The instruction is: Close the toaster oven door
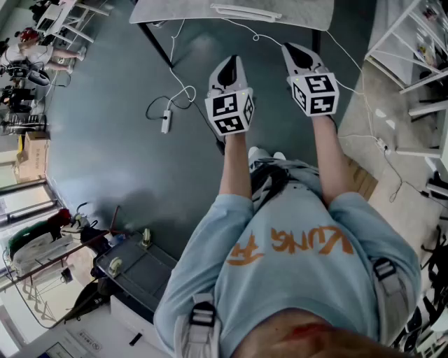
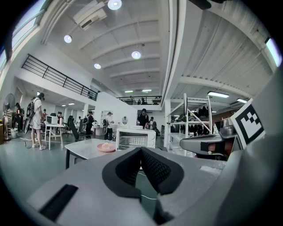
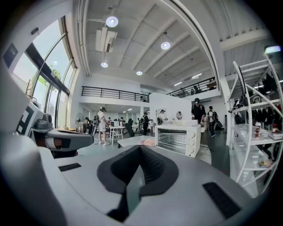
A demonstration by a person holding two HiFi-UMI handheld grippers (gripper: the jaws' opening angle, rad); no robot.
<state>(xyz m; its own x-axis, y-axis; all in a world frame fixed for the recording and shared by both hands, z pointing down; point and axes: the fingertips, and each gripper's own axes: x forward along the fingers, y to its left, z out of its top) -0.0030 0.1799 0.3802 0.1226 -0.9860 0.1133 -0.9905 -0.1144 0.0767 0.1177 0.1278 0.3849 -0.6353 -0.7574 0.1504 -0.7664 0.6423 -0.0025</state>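
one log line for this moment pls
stage: standing off from oven | left gripper: jaws shut, empty | right gripper: jaws shut, empty | toaster oven: on table ahead, untouched, door looks open

The left tool and the right tool have matt pale grey plastic shells. Their black pads look rubbery, with a fine gridded texture. The toaster oven, centre right, has a smooth white casing and a metal wire rack. The floor is smooth, dark and faintly shiny. The desk top looks mottled like stone.
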